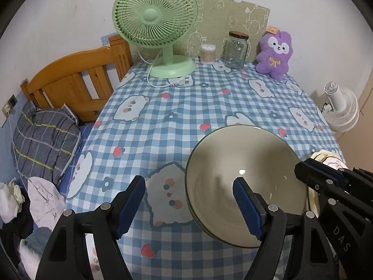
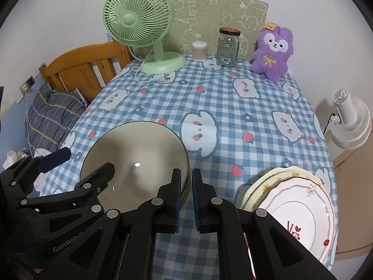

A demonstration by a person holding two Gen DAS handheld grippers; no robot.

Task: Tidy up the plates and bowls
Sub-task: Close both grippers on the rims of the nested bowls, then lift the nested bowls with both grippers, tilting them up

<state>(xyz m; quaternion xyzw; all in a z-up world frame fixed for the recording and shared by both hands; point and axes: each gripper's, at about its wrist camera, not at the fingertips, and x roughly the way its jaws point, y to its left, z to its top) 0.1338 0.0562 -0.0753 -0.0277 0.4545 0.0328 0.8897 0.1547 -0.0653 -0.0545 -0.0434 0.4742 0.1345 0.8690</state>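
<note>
— Where is the bowl point(image 1: 244, 186) found?

— It is seen on the checked cloth point(image 1: 186, 107) of the desk, near its front edge, with the stacked plates point(image 2: 300, 200) just to its right.

— How is the left claw point(image 1: 188, 207) held?

— It is spread wide; one pad is seen over the bowl's inside, the other outside the rim, and nothing is gripped.

— And the right claw point(image 2: 185, 200)?

— It is clenched on the bowl's near rim, between bowl and plates.

- We are counting one green bowl point(image 2: 139, 163).
- We are seeing two stacked plates point(image 2: 300, 203).
- We are noting two fans: one green fan point(image 1: 155, 23), one white fan point(image 2: 349, 121).
- We are counting one glass jar point(image 2: 228, 47), one cotton swab tub point(image 2: 199, 50), one purple plush toy point(image 2: 272, 52).
</note>
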